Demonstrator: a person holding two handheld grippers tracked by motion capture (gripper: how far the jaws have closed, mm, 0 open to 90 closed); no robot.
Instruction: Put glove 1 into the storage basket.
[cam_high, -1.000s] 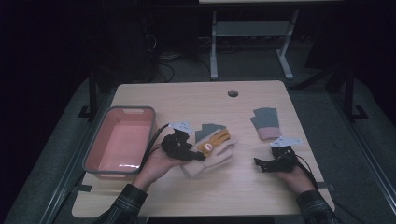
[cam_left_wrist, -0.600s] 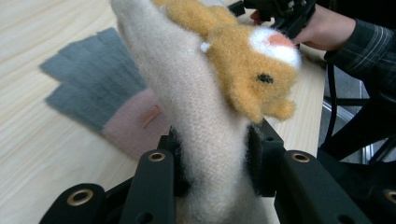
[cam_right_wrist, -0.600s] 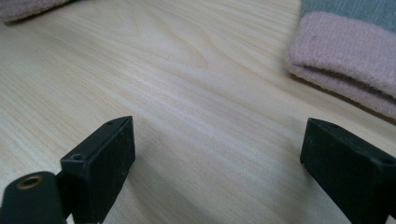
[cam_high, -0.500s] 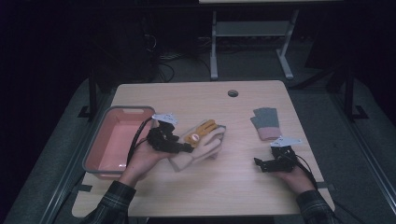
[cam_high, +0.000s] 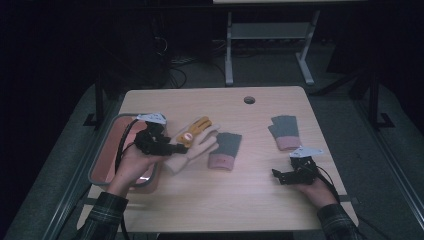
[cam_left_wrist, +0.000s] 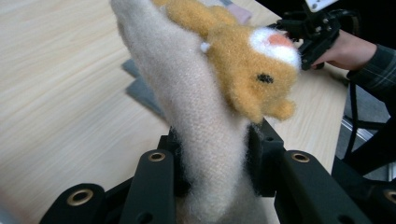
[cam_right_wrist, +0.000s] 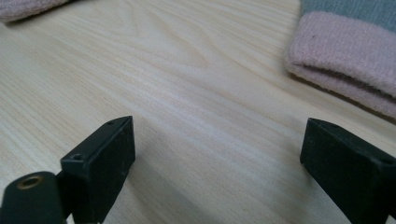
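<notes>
The left gripper (cam_high: 172, 147) has its jaws clamped on a cream glove (cam_high: 192, 147) with an orange animal face, lifted above the desk (cam_high: 210, 200) at its 9 o'clock side, beside the pink tray (cam_high: 102, 160) on the left edge. A grey mitten (cam_high: 225, 150) lies just at 3 o'clock of it. The right gripper (cam_high: 280, 176) rests with jaws wide apart and nothing between them; bare wood spreads toward 6 o'clock.

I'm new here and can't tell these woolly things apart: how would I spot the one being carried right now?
Start at the pink tray on the table's left edge. Just beside it the left gripper is shut on a cream sock that has an orange animal face sewn on. The other socks on the table, one grey sock close by and a grey pair farther right, are plain with pink cuffs.
</notes>
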